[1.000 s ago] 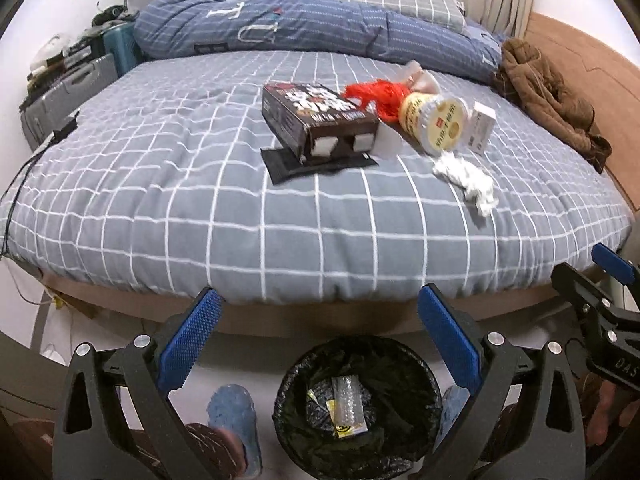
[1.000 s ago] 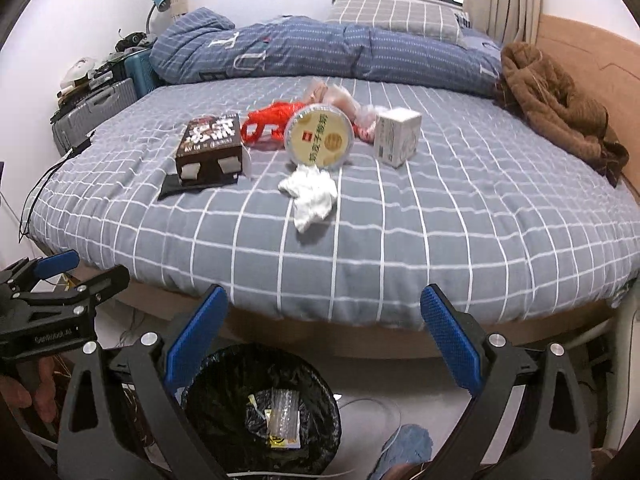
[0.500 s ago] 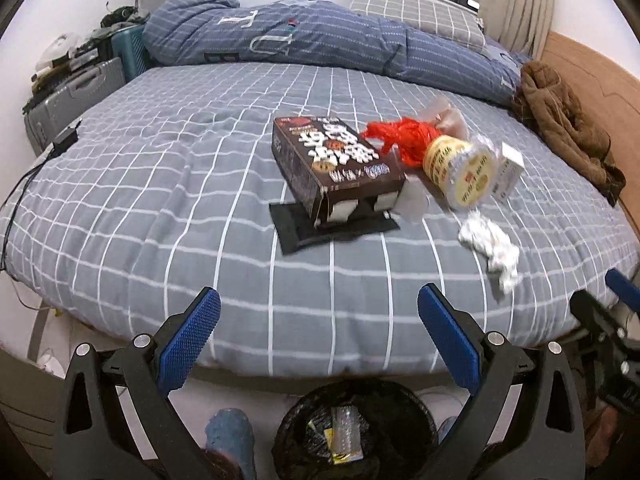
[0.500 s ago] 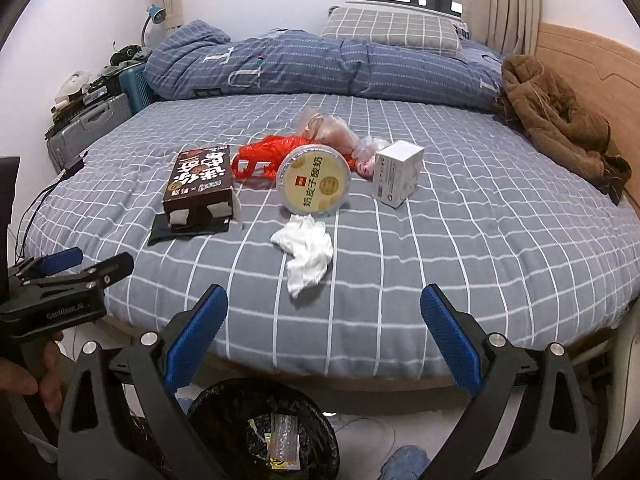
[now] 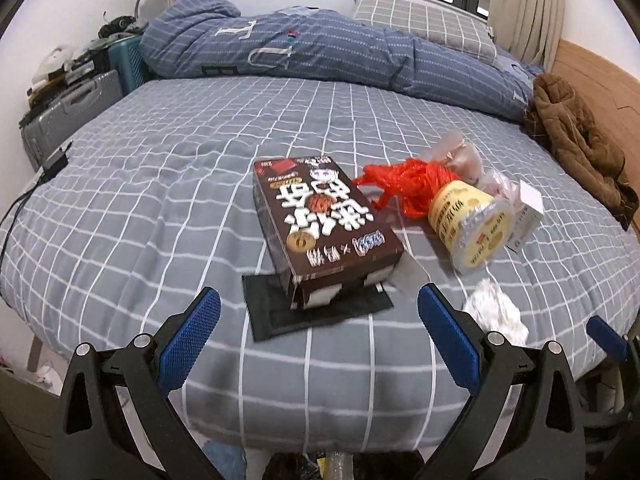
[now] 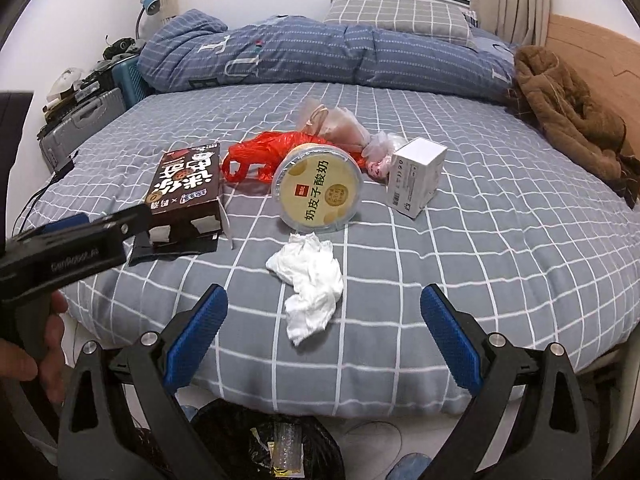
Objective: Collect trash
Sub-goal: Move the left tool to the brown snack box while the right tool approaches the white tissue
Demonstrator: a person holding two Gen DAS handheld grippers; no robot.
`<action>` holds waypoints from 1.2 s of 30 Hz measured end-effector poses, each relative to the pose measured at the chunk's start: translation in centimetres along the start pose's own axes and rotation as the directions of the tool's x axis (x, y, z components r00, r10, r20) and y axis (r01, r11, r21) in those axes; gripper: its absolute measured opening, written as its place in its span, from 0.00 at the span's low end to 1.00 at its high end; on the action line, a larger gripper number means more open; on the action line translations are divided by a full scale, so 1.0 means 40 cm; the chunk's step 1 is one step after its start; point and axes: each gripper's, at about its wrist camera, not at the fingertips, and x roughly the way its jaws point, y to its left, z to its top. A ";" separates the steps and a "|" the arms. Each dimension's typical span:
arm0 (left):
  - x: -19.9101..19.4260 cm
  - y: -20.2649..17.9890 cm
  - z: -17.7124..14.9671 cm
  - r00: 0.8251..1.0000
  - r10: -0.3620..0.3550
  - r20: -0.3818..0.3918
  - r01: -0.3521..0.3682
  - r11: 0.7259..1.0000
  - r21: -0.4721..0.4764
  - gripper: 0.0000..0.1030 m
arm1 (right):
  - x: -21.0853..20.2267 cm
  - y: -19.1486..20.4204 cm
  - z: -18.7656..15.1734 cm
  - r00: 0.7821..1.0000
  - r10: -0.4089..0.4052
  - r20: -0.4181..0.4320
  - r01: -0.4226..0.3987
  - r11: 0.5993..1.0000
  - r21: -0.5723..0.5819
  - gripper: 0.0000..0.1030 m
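Trash lies on the grey checked bed. A dark brown snack box (image 5: 320, 224) (image 6: 188, 190) rests on a flat black wrapper (image 5: 316, 312). Beside it are a red plastic bag (image 5: 404, 184) (image 6: 264, 154), a round yellow yoghurt tub (image 5: 472, 224) (image 6: 318, 192), a crumpled white tissue (image 6: 310, 276) (image 5: 498, 312), a small white carton (image 6: 418, 176) (image 5: 526, 212) and clear wrappers (image 6: 340, 126). My left gripper (image 5: 318, 334) is open just short of the snack box. My right gripper (image 6: 322, 326) is open, the tissue right in front of its fingers. A black-lined bin (image 6: 268, 444) holding scraps stands on the floor below.
A rolled blue duvet (image 6: 320, 56) and a pillow (image 6: 400, 14) lie at the head of the bed. A brown jacket (image 6: 572, 120) is heaped by the wooden headboard on the right. Suitcases (image 5: 72, 108) stand at the left. A hand (image 6: 52, 340) holds the left gripper's handle.
Both grippers rose from above the bin and moved forward over the bed edge, so the trash looks larger and nearer. Both stayed open.
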 end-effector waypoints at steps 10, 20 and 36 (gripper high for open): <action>0.108 -0.018 0.092 0.998 0.000 -0.059 -0.002 1.000 -0.024 0.94 | 0.090 -0.008 0.047 1.000 -0.003 -0.030 0.003 1.000 0.001 0.90; 0.208 -0.066 0.126 0.991 0.058 -0.123 -0.055 0.998 0.030 0.94 | 0.150 -0.010 0.042 0.997 0.019 -0.080 -0.019 1.000 0.005 0.89; 0.253 -0.038 0.117 0.978 0.157 -0.141 -0.158 0.987 0.001 0.95 | 0.200 -0.012 0.008 0.988 0.064 -0.138 -0.062 0.998 0.019 0.60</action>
